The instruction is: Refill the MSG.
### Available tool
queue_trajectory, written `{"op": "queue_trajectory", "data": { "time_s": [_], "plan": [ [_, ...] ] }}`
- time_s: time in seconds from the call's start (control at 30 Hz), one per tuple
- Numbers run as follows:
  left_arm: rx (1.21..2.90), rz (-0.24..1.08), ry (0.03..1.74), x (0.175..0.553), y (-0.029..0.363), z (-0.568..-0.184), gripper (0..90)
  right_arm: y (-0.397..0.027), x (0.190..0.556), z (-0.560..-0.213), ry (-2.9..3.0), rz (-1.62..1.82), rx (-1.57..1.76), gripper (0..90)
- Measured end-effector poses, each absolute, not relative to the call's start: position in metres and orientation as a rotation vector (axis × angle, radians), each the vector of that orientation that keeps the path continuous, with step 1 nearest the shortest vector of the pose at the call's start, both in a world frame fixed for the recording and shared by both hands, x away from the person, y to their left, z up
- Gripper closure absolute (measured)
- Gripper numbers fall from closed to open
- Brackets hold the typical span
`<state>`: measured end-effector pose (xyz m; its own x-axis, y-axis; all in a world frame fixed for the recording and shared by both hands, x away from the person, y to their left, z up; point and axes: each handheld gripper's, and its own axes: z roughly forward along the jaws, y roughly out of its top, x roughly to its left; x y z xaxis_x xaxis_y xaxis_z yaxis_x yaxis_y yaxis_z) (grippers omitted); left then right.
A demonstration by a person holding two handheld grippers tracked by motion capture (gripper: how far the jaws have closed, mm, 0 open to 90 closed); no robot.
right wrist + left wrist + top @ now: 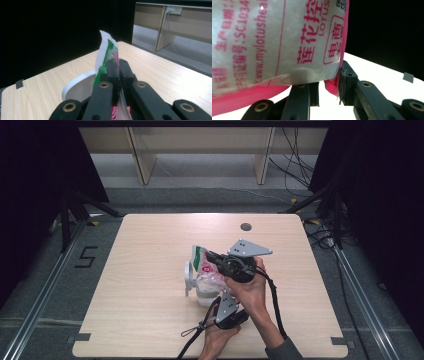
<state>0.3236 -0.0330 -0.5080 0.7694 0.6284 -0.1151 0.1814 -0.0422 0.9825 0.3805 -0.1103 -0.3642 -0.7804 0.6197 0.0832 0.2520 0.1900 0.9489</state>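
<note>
A clear plastic bag (202,262) of white grains, printed in pink and green, is held up over the middle of the wooden table (140,320). My right gripper (212,256) is shut on the bag's upper edge; in the right gripper view that gripper (117,67) pinches the green and white top of the bag (106,50). My left gripper (217,299) comes in from below. In the left gripper view that gripper (329,85) has the bag's (274,37) pink bottom corner between its jaws, one pad against the edge. A white bowl (75,82) sits under the bag, also in the high view (189,276).
A dark round cable hole (245,226) lies near the table's far edge. Black cables trail from both grippers toward the near edge. Wooden shelf legs (142,165) stand on the floor beyond the table, with metal rails and a "5" mark (86,256) at the left.
</note>
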Motion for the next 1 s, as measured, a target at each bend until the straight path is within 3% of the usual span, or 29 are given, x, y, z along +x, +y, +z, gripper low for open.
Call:
{"op": "queue_trajectory", "data": {
  "time_s": [1.0],
  "plan": [
    [1.597,0.418,0.674,0.3237,-0.0335,-0.5079,73.1,-0.1074,0.3819,-0.3647,2.157,1.638,0.793,89.5]
  ]
}}
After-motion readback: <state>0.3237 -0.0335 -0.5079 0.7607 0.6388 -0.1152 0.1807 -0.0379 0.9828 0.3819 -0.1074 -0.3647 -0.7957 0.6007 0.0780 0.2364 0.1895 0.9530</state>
